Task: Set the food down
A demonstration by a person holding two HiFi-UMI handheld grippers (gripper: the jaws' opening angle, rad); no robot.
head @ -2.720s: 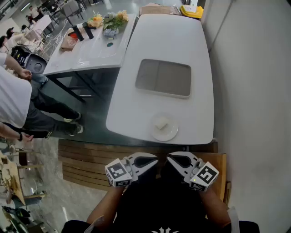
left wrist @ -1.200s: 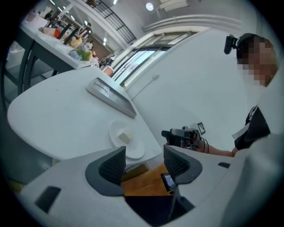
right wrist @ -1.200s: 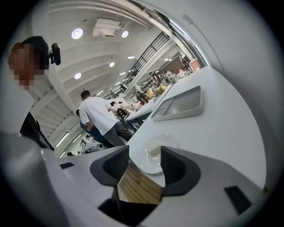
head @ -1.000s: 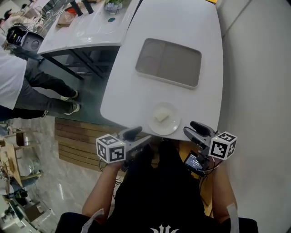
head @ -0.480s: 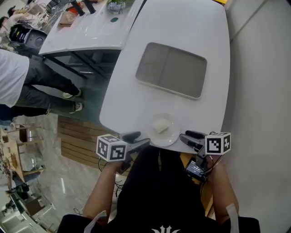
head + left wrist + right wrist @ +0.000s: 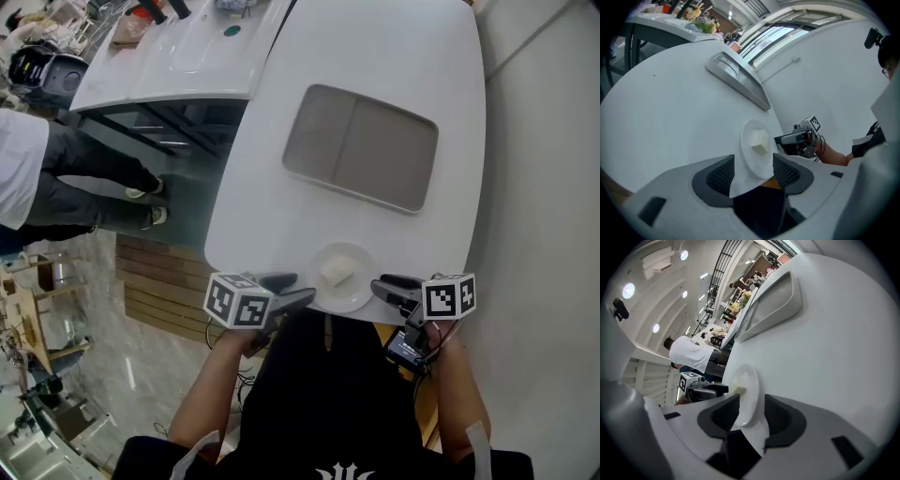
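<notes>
A small white plate (image 6: 349,291) lies at the near edge of the white table (image 6: 394,56), with a pale cube of food (image 6: 336,273) on it. My left gripper (image 6: 295,288) is at the plate's left side and my right gripper (image 6: 382,285) at its right. In the left gripper view the plate (image 6: 751,159) and the food (image 6: 759,142) lie between the wide jaws of the left gripper (image 6: 753,166), clear of the pads. In the right gripper view the plate's rim (image 6: 751,399) stands between the closing jaws of the right gripper (image 6: 749,411), not squeezed.
A grey rectangular tray (image 6: 361,147) lies on the table beyond the plate. A second white table (image 6: 178,56) stands at the left, with a person in a white shirt (image 6: 19,169) beside it. A wooden bench (image 6: 155,291) is under the near edge. A pale wall (image 6: 553,187) runs along the right.
Both grippers have come up from my lap to the table's near edge and now flank the plate. The right jaws have narrowed a little.
</notes>
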